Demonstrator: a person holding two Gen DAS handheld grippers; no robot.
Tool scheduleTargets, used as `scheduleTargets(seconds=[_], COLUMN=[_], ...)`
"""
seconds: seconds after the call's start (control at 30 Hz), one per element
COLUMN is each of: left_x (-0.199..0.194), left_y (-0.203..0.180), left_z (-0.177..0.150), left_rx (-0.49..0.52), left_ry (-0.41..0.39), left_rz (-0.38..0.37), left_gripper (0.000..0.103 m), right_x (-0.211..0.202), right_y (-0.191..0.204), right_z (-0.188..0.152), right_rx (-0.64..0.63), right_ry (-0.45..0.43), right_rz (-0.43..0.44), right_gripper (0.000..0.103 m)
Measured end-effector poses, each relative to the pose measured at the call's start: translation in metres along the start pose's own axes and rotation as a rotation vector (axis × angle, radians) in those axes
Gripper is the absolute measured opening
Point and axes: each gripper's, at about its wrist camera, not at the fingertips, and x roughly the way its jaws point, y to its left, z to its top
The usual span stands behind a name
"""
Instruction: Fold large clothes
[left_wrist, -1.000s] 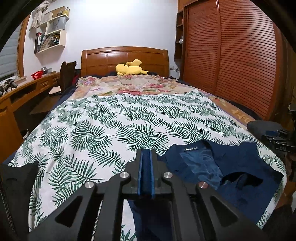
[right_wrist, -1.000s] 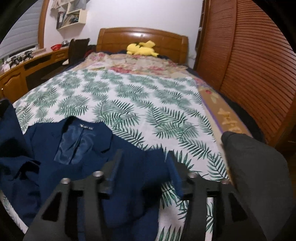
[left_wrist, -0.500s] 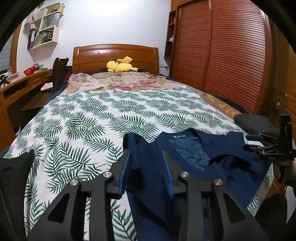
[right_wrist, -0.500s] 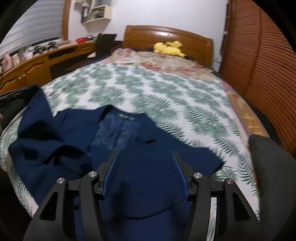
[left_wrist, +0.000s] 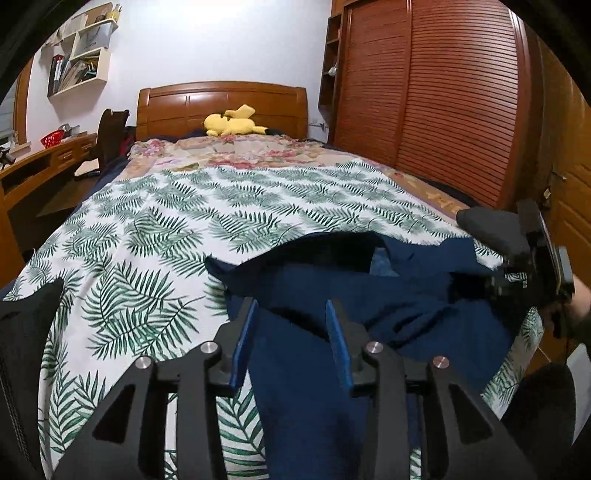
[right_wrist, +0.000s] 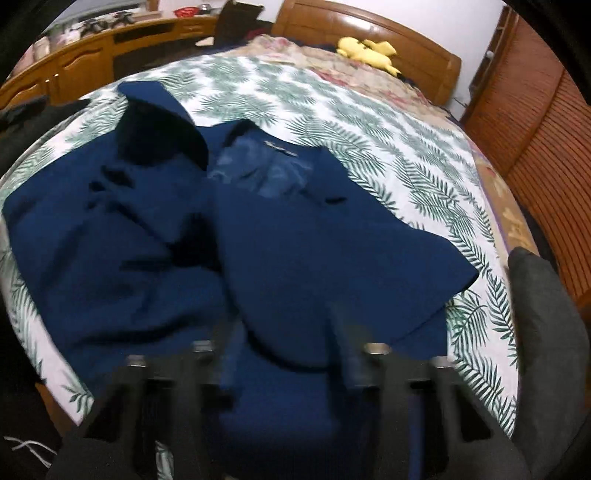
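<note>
To my left runs the desk (left_wrist: 33, 173). The bed (left_wrist: 147, 258), in its palm-leaf cover, fills the middle, with a yellow plush (left_wrist: 232, 124) at the headboard. My left gripper (left_wrist: 290, 325) hangs over the near edge. Its jaws have just been opening and now stand spread, blue pads clear of the cloth, with a fold of the navy jacket (left_wrist: 369, 295) lying between and under them. The jacket sprawls rumpled across the foot of the bed, collar and lining facing up. My right gripper (right_wrist: 286, 317) is over its right front panel. Its jaws have just been closing with jacket cloth between them, but that view is smeared — I cannot tell whether the pads pinch it. The wardrobe (left_wrist: 443, 92) stands furthest right.
</note>
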Motion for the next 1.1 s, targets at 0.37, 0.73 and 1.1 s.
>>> scheduleTargets(seconds=[0.37,0.73,1.1], left_x=[0.011,0.017,0.017], left_y=[0.018,0.032,0.037], left_z=[-0.004,-0.004,-0.006], left_rx=[-0.057,-0.071,-0.081], left_ry=[0.016,0.028,0.039], left_rz=[0.000,0.009,0.019], left_gripper=[0.036,0.036,0.036], right_x=[0.020,0.035,0.032], right_y=[-0.024,0.008,0.072], right_z=[0.118,0.162,0.168], right_rx=[-0.051,-0.023,-0.096], right_ry=[-0.116,-0.185,-0.216], right_rz=[-0.120,-0.056,0.194], right_gripper=[0.003,0.042,0.044])
